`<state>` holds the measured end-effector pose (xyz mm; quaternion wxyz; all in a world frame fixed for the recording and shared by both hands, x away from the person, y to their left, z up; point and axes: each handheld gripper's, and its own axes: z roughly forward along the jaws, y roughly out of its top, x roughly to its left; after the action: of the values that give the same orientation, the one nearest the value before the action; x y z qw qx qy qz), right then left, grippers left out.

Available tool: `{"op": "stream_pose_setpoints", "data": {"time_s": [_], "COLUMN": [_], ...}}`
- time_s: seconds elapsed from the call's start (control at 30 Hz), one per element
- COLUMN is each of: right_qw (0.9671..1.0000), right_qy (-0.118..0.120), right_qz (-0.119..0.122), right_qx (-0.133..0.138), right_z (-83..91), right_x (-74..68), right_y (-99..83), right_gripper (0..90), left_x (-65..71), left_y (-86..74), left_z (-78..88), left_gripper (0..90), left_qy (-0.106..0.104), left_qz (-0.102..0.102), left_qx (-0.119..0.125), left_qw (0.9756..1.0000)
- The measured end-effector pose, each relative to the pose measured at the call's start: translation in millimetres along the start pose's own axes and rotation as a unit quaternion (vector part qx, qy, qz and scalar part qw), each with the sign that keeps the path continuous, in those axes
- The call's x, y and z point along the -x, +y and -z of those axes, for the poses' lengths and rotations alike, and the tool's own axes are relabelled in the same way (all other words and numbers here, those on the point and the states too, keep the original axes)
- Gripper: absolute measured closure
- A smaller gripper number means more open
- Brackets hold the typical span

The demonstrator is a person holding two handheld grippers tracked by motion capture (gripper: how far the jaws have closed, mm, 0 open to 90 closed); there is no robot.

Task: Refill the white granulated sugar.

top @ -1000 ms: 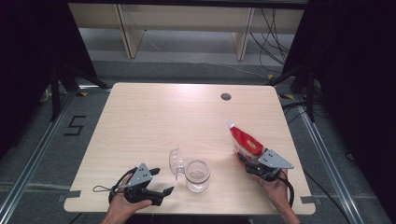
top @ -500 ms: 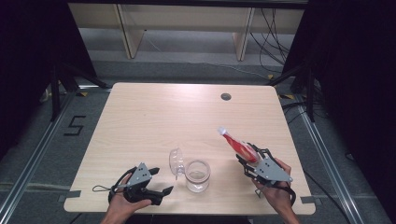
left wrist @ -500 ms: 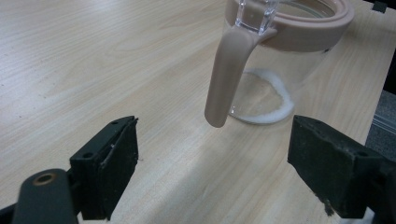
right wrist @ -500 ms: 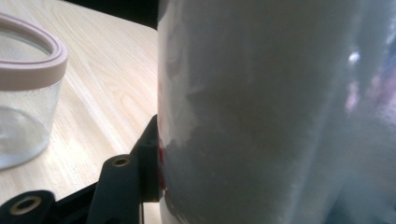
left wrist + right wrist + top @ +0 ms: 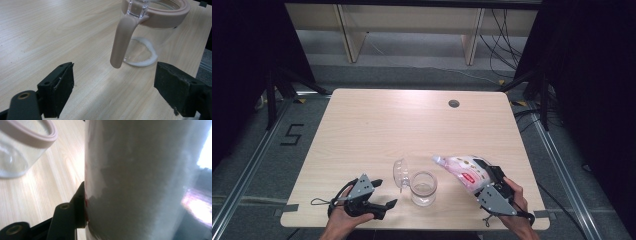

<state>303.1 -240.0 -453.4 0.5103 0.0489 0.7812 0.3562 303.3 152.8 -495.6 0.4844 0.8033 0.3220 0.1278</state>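
Right gripper (image 5: 484, 176): I am clamping the bottle (image 5: 462, 170) between the jaws; in the right gripper view one black pad (image 5: 81, 205) is pressing flat on its white side. I judge the low grip is leaving the neck free to swing.
Bottle: it is hanging tilted over the table (image 5: 362, 130), its capped mouth pointing left and slightly up toward the jar (image 5: 423, 188). The red label is facing up, and the contents are looking white and powdery.
Why tilted: I am reading this as lining up a pour, the mouth aimed at the jar's open top but short of it, beside the rim.
Jar: it is standing upright near the front edge, between my two hands, its hinged clear lid (image 5: 400, 174) folded open to its left so the opening is staying clear.
Jar detail: the left gripper view is showing a pinkish rim band (image 5: 160, 15), a matching handle (image 5: 122, 42) hanging down, and a thin white ring of residue at the base.
Left gripper (image 5: 384, 196): I am keeping it wide open with nothing between the pads, low over the table just left of the jar, handle in line with the gap. Probably parked there to steady the jar if it shifts.
Risk: the cap appears to be on; I cannot tell whether it is loosened.
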Motion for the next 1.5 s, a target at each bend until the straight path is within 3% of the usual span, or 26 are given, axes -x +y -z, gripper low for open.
{"op": "stream_pose_setpoints", "data": {"time_s": [0.23, 0.37, 0.4, 0.43, 0.47, 0.57, 0.7, 0.73, 0.77, 0.8, 0.83, 0.9, 0.93, 0.97, 1.0, 1.1, 1.13, 1.17, 1.2, 1.27, 1.3, 1.33, 1.37, 1.4, 1.47, 1.5], "right_qw": [0.9948, 0.9942, 0.9931, 0.9867, 0.9896, 0.9864, 0.9776, 0.9703, 0.976, 0.9674, 0.9712, 0.9653, 0.9584, 0.962, 0.9572, 0.9542, 0.9434, 0.9431, 0.9367, 0.9329, 0.9377, 0.9327, 0.9367, 0.9297, 0.929, 0.9326], "right_qy": [-0.012, -0.011, -0.003, -0.006, -0.005, -0.01, -0.027, -0.027, -0.026, -0.029, -0.034, -0.032, -0.032, -0.034, -0.034, -0.037, -0.038, -0.04, -0.043, -0.043, -0.037, -0.039, -0.04, -0.045, -0.044, -0.041], "right_qz": [0.1, 0.106, 0.116, 0.16, 0.141, 0.161, 0.206, 0.238, 0.214, 0.249, 0.232, 0.255, 0.28, 0.267, 0.283, 0.293, 0.325, 0.327, 0.345, 0.355, 0.341, 0.355, 0.344, 0.363, 0.364, 0.354], "right_qx": [-0.009, -0.017, -0.02, -0.026, -0.027, -0.03, -0.035, -0.032, -0.033, -0.039, -0.042, -0.047, -0.043, -0.05, -0.05, -0.049, -0.052, -0.047, -0.043, -0.042, -0.053, -0.05, -0.049, -0.045, -0.048, -0.059], "right_z": [3.8, 3.1, 2.0, 2.5, 2.2, 2.5, 3.3, 3.8, 3.8, 4.5, 3.7, 3.1, 2.9, 4.4, 4.5, 4.4, 5.0, 4.4, 4.6, 4.2, 4.5, 4.3, 4.0, 4.1, 4.2, 4.8], "right_x": [-4.0, -9.2, -11.9, -10.0, -14.2, -16.2, -17.1, -13.6, -17.0, -14.9, -18.4, -18.8, -17.0, -19.6, -19.3, -22.3, -24.7, -26.0, -25.9, -26.8, -29.4, -28.7, -30.2, -28.4, -27.9, -29.3], "right_y": [7.2, 9.6, 10.5, 13.9, 13.0, 15.2, 18.2, 21.2, 18.5, 21.3, 18.8, 19.1, 20.9, 19.7, 21.2, 22.3, 25.9, 26.0, 28.4, 29.8, 28.1, 29.7, 28.4, 30.7, 30.5, 28.6], "right_gripper": [47.9, 48.0, 48.0, 48.1, 48.1, 48.2, 48.3, 48.3, 48.4, 48.4, 48.4, 48.5, 48.5, 48.5, 48.6, 48.6, 48.7, 48.8, 48.8, 48.9, 49.0, 49.0, 49.0, 49.1, 49.2, 49.2], "left_x": [-0.5, -0.4, -0.6, -0.3, -0.4, -0.5, -0.4, -0.8, -0.5, -0.5, -0.3, -0.7, -0.9, -0.6, -0.6, -0.5, -1.1, -0.8, -1.4, -1.2, -1.0, -0.4, -0.6, -1.0, -0.3, -0.3], "left_y": [-0.2, -0.4, -0.2, -0.2, -0.4, -0.5, 0.0, 0.1, 0.2, 0.2, 0.2, -0.2, 0.0, 0.3, 0.2, 0.2, 0.3, 0.2, 0.3, 0.3, 0.5, 0.4, 0.5, 0.4, 0.0, 0.1], "left_z": [-0.7, -1.3, -0.7, -1.0, -1.4, -1.3, -1.0, -0.5, -0.1, -0.2, -0.2, -1.0, -0.8, -0.4, -0.4, -0.2, -0.4, -1.2, -0.6, -0.4, -0.1, -0.4, -0.1, -0.3, -1.4, -1.4], "left_gripper": [15.8, 15.8, 15.8, 15.8, 15.8, 15.8, 15.8, 15.8, 15.8, 15.8, 15.8, 15.8, 15.8, 15.7, 15.7, 15.7, 15.7, 15.7, 15.7, 15.7, 15.7, 15.7, 15.7, 15.7, 15.6, 15.7], "left_qy": [-0.002, -0.003, -0.002, -0.002, -0.003, -0.002, -0.001, 0.0, 0.002, 0.001, 0.002, -0.001, -0.002, -0.002, -0.001, 0.002, -0.001, -0.001, -0.001, 0.0, 0.001, 0.0, 0.0, -0.001, -0.003, -0.004], "left_qz": [0.0, 0.002, 0.0, 0.002, 0.003, 0.001, 0.003, 0.0, -0.001, -0.001, 0.0, -0.001, -0.001, -0.001, 0.0, -0.001, 0.0, 0.003, -0.001, -0.001, -0.001, 0.002, -0.001, -0.003, 0.001, 0.0], "left_qx": [0.001, 0.002, 0.0, 0.002, 0.004, 0.002, 0.003, 0.0, -0.001, -0.001, -0.001, 0.003, 0.001, 0.0, 0.0, -0.001, 0.0, 0.005, 0.002, 0.002, 0.0, 0.002, 0.0, -0.001, 0.001, 0.001], "left_qw": [1.0, 1.0, 1.0, 1.0, 1.0, 1.0, 1.0, 1.0, 1.0, 1.0, 1.0, 1.0, 1.0, 1.0, 1.0, 1.0, 1.0, 1.0, 1.0, 1.0, 1.0, 1.0, 1.0, 1.0, 1.0, 1.0]}}
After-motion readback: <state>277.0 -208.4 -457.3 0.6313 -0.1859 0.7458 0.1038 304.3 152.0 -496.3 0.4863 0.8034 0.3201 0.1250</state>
